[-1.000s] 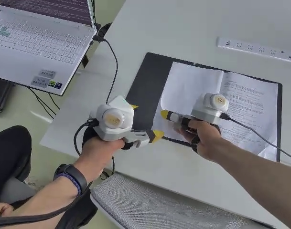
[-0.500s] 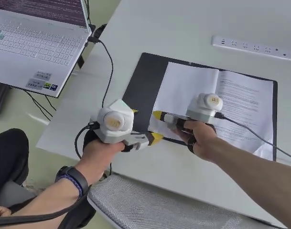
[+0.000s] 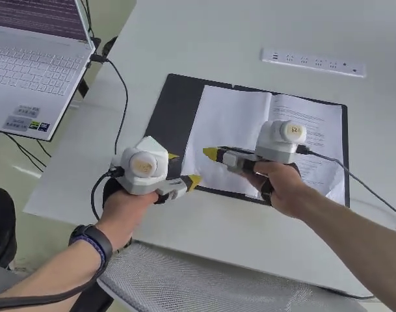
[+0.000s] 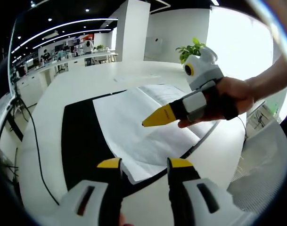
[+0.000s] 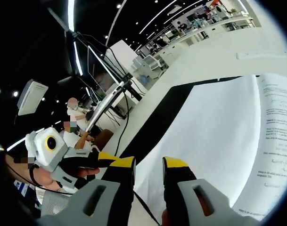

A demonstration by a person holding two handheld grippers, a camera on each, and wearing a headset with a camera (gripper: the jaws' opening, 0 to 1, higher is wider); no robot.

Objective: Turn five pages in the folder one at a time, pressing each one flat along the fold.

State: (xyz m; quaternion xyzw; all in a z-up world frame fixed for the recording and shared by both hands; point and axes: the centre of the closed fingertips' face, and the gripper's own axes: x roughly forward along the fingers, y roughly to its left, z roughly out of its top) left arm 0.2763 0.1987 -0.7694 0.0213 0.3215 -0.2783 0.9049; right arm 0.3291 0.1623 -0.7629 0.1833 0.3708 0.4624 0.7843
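Both empty, jaws parted: left gripper [image 3: 183, 169] at 7 o'clock of folder [image 3: 171, 110], right gripper [image 3: 211, 153] over blank page [image 3: 230, 123]. Risk: nipping two sheets together.

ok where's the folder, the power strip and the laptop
folder [image 3: 175, 110]: head view, bare black left cover
power strip [image 3: 313, 63]: head view, middle of its body
laptop [image 3: 28, 71]: head view, keyboard

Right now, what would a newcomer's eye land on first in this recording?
A black folder lies open on the white table, with a blank page to the left of a printed page. At its near edge two yellow-tipped grippers point toward each other: the left gripper off the corner, the right gripper over the blank page.
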